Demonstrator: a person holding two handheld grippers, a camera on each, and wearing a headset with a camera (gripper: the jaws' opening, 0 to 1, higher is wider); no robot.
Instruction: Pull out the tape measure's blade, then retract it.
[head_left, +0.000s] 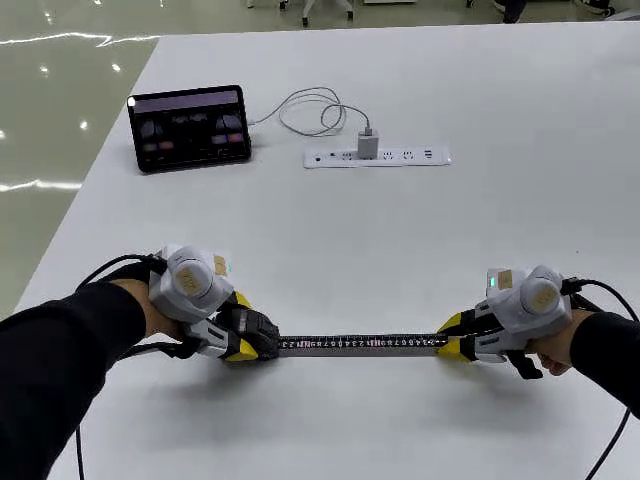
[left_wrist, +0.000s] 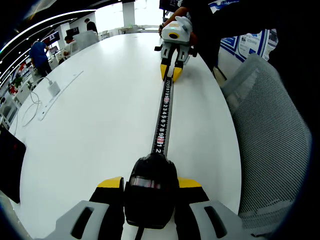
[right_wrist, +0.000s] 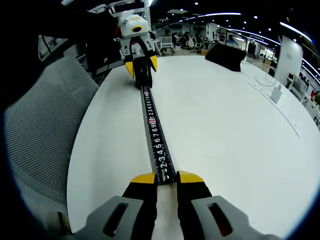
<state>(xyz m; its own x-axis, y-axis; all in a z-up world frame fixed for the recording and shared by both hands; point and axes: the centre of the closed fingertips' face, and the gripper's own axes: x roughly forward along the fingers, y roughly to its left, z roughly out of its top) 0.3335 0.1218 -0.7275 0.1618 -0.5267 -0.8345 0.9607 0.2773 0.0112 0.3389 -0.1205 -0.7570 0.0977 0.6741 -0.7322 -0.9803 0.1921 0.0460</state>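
**A:** Where's the tape measure (head_left: 256, 333)?

**B:** Its black case (left_wrist: 150, 192) is clamped between the yellow-tipped jaws of the left hand-held gripper (head_left: 243, 347), low over the white table (head_left: 400, 250) near the front edge.

**A:** And the blade (head_left: 360, 343)?

**B:** Pulled out in a straight line from the case across to the right hand-held gripper (head_left: 452, 338). Its jaws are pinched narrow on the blade's free end (the printed numbers face up and read clearly in both gripper views). I cannot tell whether the blade lies on the table or hangs just above it.

**A:** Who holds the tools?

**B:** A person in black sleeves, one hand-held gripper in each hand.

**A:** Anything else about?

**B:** On the far side of the table, well apart from the work, stands a dark tablet (head_left: 190, 127) with its screen lit. Near it on the right lies a white power strip (head_left: 400, 157) with a charger (head_left: 367, 146) plugged in, and a pale cable (head_left: 305, 105) loops between them. A grey mesh chair (left_wrist: 270, 140) sits beside the table's edge.
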